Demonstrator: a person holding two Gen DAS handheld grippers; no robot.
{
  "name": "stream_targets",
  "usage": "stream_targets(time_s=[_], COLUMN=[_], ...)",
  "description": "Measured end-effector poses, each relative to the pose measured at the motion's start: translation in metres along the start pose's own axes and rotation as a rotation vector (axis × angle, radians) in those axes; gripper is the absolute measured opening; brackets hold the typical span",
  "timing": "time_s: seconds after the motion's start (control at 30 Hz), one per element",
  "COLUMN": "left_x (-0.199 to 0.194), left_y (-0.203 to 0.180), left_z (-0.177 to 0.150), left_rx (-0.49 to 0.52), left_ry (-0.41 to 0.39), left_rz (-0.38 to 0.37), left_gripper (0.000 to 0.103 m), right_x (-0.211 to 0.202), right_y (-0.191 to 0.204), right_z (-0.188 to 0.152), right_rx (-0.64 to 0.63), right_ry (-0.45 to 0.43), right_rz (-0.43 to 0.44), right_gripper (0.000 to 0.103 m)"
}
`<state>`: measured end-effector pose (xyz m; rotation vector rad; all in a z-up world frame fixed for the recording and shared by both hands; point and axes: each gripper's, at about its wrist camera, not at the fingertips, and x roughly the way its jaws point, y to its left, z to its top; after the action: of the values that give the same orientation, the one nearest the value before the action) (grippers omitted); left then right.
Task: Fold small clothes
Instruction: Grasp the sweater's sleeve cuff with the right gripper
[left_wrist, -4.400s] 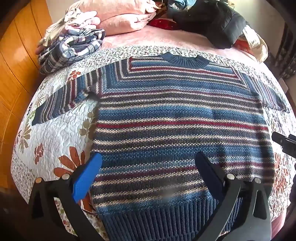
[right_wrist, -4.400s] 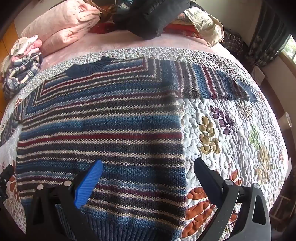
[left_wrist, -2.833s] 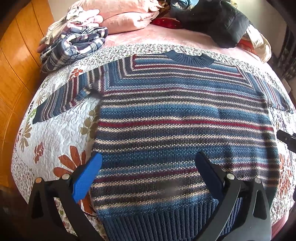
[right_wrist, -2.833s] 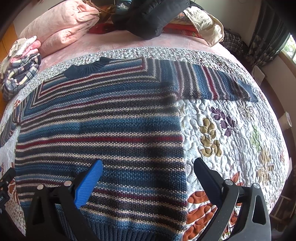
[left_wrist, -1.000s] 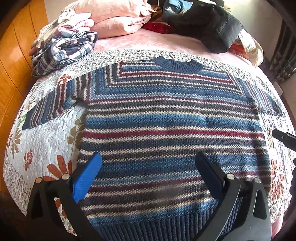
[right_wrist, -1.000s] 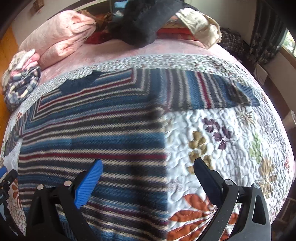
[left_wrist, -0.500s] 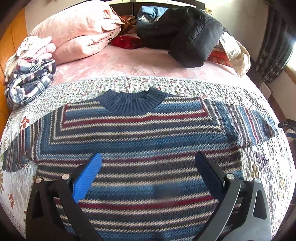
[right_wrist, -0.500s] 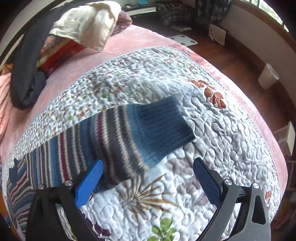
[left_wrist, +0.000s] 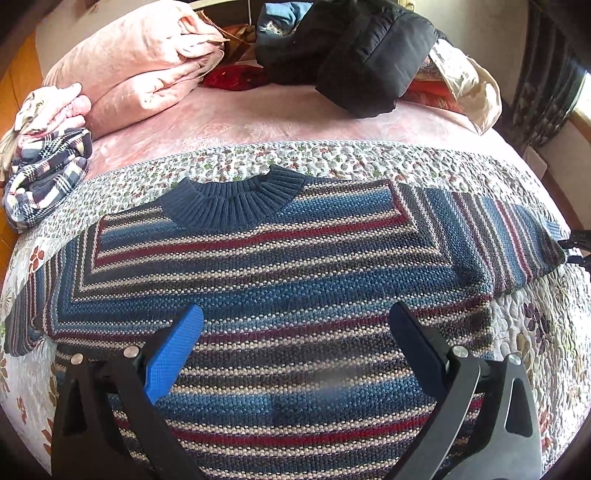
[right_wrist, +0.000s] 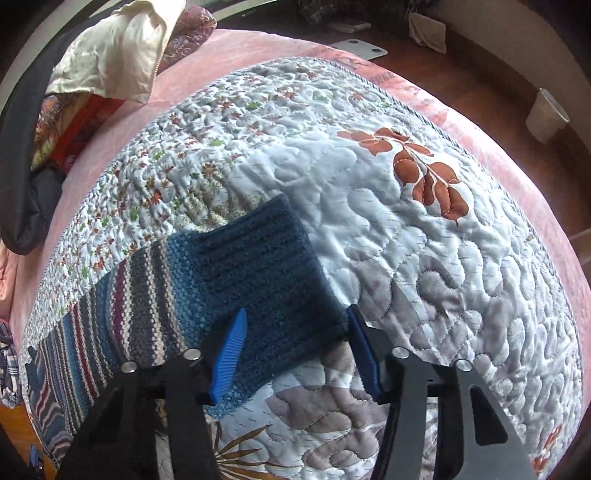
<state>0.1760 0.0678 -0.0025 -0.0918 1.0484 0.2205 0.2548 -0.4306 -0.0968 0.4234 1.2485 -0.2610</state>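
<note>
Right gripper (right_wrist: 295, 350) straddling the sleeve cuff

Its jaws, part-closed, bracket the dark-blue ribbed cuff (right_wrist: 266, 273) of the striped knit sweater (left_wrist: 280, 288), flat on the floral quilted bedspread (right_wrist: 424, 258); pinch both layers squarely. Left gripper (left_wrist: 295, 332) hovers wide.

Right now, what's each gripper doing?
Left gripper: open, holding nothing, above the sweater.
Right gripper: open, fingers astride the sleeve cuff, not clamped.
</note>
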Motion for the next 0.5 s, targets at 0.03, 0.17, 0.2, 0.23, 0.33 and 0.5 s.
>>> stream_targets(time_s=[0.03, 0.17, 0.2, 0.23, 0.33, 0.5], left_x=[-0.001, -0.005, -0.006, -0.005, -0.002, 0.005], left_y=[-0.001, -0.001, 0.001, 0.004, 0.015, 0.037], left_z=[0.000, -0.001, -0.001, -0.001, -0.003, -0.010], left_rx=[0.004, 0.011, 0.008, 0.001, -0.027, -0.068], left_ry=[-0.003, -0.011, -0.010, -0.007, 0.005, 0.027], left_rz=[0.000, -0.005, -0.006, -0.006, -0.003, 0.014], left_gripper=[0.100, 0.100, 0.100, 0.100, 0.100, 0.100], right_x=[-0.001, -0.011, -0.016, -0.021, -0.043, -0.041], right_y=[-0.001, -0.002, -0.002, 0.001, -0.005, -0.005], right_z=[0.002, 0.010, 0.009, 0.008, 0.008, 0.007], right_rx=[0.003, -0.017, -0.025, -0.033, -0.009, -0.001], right_ry=[-0.007, -0.049, -0.065, -0.086, -0.158, -0.159], right_rz=[-0.010, -0.017, -0.018, -0.018, 0.015, -0.085], right_gripper=[0.032, 0.014, 0.013, 0.013, 0.013, 0.011])
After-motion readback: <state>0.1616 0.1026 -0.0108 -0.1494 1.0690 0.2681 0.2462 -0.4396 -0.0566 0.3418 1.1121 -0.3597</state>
